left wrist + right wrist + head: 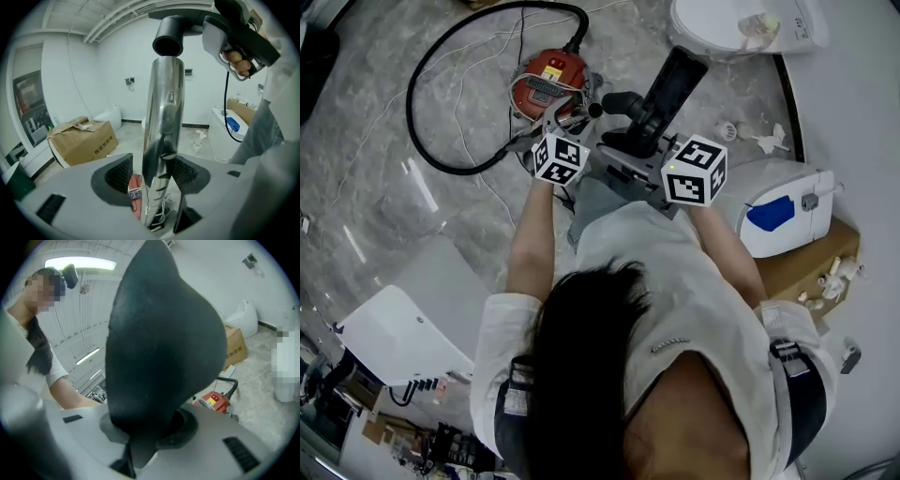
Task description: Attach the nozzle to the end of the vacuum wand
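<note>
Stage: not joined yet. Lining up looks nearly done; pushing the socket onto the tip is left.
Nozzle [664, 94]: at 12 o'clock from the hands, pinched firmly in the right gripper [145, 427], its socket just beyond the wand's tip.
Wand [164, 108]: between the spread jaws of the left gripper [151, 174], one pad touching, the other apart.
Around: hose [410, 94] looped at 10 o'clock, red canister [548, 80] at 11.
In the way: nothing between socket and tip; the loosely held wand may wobble.

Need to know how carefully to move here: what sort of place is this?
Likely a bare storage or test room, not a lived-in home: a cardboard box sits on the grey stone-look floor, and what looks like a white toilet stands beside it.
</note>
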Action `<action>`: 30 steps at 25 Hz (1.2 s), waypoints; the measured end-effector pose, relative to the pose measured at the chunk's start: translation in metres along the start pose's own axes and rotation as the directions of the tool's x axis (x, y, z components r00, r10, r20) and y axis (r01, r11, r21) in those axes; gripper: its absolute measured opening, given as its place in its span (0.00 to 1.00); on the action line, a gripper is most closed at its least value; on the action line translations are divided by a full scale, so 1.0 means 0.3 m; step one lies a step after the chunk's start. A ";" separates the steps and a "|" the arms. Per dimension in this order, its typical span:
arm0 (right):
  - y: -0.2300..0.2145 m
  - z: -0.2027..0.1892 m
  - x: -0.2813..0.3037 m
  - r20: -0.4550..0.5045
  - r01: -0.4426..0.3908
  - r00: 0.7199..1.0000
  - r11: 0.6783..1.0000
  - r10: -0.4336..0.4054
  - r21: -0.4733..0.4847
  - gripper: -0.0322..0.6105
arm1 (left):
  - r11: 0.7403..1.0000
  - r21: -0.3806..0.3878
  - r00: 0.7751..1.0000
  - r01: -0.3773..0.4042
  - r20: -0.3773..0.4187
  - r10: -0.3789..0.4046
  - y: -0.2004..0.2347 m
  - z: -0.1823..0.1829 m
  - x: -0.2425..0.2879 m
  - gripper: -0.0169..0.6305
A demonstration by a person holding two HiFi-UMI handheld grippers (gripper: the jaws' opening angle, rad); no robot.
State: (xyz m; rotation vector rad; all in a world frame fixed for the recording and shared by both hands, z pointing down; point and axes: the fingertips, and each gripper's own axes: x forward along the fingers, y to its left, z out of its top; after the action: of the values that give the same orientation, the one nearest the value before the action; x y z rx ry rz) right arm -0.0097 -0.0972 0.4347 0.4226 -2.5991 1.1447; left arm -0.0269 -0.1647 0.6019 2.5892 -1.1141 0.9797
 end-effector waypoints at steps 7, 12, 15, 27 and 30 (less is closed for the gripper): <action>0.008 -0.004 0.005 -0.006 0.003 1.000 1.000 -0.003 0.007 0.20 | 0.999 0.046 1.000 0.014 0.003 -0.014 0.011 -0.003 0.018 0.36; 0.006 -0.001 0.008 -0.002 0.022 1.000 0.999 -0.022 0.024 0.20 | 0.997 0.071 0.999 0.042 0.007 -0.043 0.013 0.000 0.026 0.35; 0.001 -0.006 0.010 -0.007 0.021 1.000 0.999 -0.021 0.040 0.20 | 0.996 0.068 0.999 0.049 0.009 -0.050 0.005 -0.004 0.031 0.33; 0.004 -0.014 0.022 -0.002 -0.021 1.000 0.994 0.022 0.105 0.20 | 0.994 0.080 0.997 0.074 0.015 -0.075 -0.017 -0.008 0.033 0.21; 0.006 -0.018 0.031 -0.003 -0.049 0.999 0.988 0.050 0.149 0.20 | 0.994 0.077 0.997 0.078 0.010 -0.079 -0.020 -0.013 0.028 0.21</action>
State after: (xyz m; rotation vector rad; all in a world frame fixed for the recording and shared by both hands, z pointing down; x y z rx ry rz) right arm -0.0183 -0.0936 0.4404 0.3861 -2.5405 1.3601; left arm -0.0205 -0.1640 0.6110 2.6812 -0.9879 1.0086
